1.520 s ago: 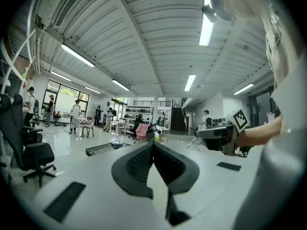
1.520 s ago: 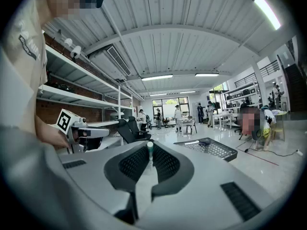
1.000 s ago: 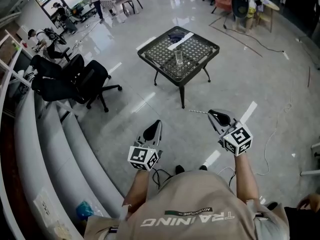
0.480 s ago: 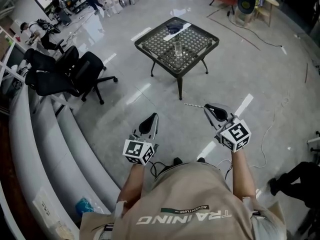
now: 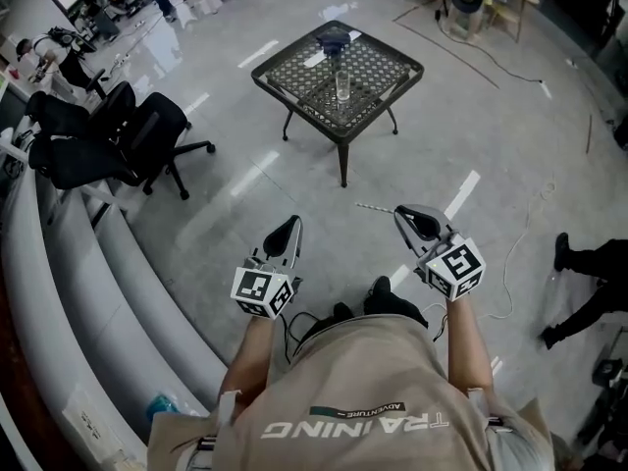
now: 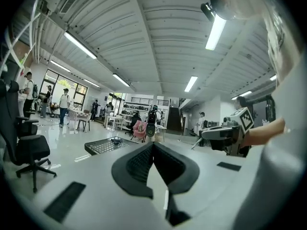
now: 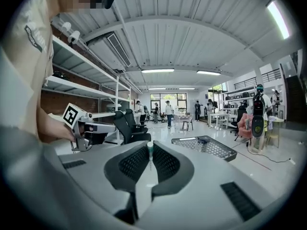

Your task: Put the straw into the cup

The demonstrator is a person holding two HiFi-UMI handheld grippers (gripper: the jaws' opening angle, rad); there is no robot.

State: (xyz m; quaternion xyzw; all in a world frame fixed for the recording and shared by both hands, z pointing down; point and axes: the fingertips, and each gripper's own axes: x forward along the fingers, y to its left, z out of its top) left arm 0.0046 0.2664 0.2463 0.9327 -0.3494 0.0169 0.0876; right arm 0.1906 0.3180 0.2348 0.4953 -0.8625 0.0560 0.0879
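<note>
A thin pale straw [image 5: 375, 208] sticks out sideways to the left from my right gripper [image 5: 401, 211], which is shut on it. In the right gripper view the straw [image 7: 149, 158] stands upright between the closed jaws of the right gripper [image 7: 150, 147]. A clear glass cup [image 5: 341, 84] stands upright on a black mesh table [image 5: 297, 111] well ahead of me, far from both grippers. My left gripper [image 5: 289, 226] is held beside the right one, shut, with nothing in it. In the left gripper view the left gripper [image 6: 153, 145] shows its jaws meeting at the tip.
A dark blue object [image 5: 334, 35] lies at the table's far corner. Black office chairs [image 5: 128, 135] stand to the left and a curved grey ledge [image 5: 78, 292] runs along the left side. Cables [image 5: 520, 253] trail over the glossy floor, and a person's legs [image 5: 589, 263] show at the right edge.
Both grippers have shifted a little left in the picture, the straw still held. The table now sits higher in the view. A passer-by's legs have come further in at the right.
</note>
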